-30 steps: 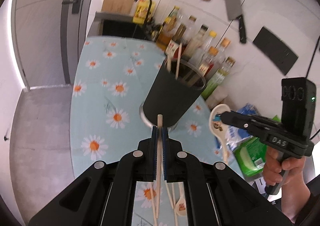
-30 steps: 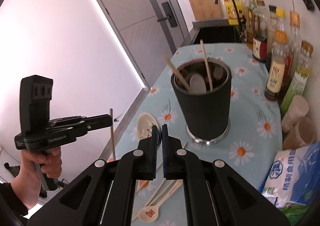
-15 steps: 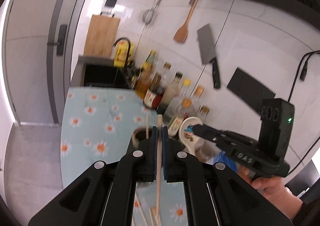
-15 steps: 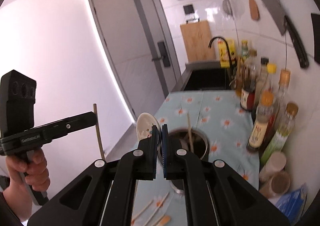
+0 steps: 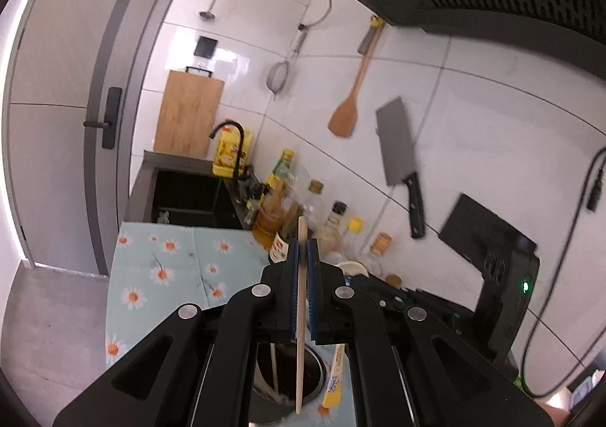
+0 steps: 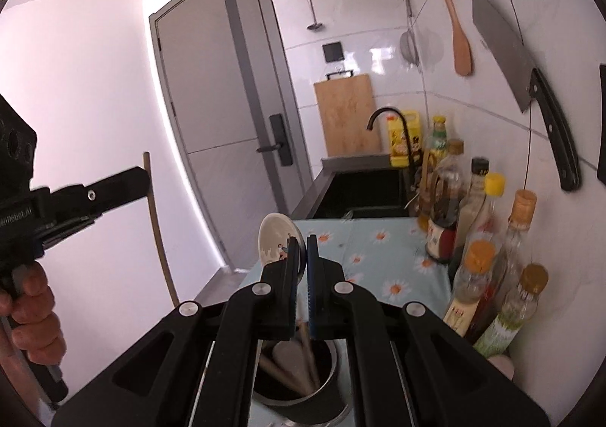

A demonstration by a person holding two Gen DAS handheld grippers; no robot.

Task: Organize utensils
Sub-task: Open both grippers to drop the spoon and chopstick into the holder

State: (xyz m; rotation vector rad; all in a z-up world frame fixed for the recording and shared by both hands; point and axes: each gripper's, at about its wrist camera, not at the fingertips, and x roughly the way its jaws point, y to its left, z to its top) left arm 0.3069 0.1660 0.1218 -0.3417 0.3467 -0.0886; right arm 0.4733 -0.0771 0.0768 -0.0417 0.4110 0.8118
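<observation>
- Left gripper [image 5: 302, 249] — jaws clamped on a wooden chopstick [image 5: 300, 317], held upright; its lower end hangs over the open mouth of the dark utensil holder [image 5: 318, 370] on the daisy-print tablecloth [image 5: 159, 268].
- Right gripper [image 6: 299, 249] — jaws pinching a white ceramic spoon [image 6: 273, 241], bowl upward, above the same holder, where more utensils stand.
- Far right: bottles [image 6: 481, 237] along the tiled wall.

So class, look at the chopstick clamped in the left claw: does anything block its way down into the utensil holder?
Nothing visible blocks it. The chopstick in the left claw hangs over the open holder, beside the utensils already standing inside.
</observation>
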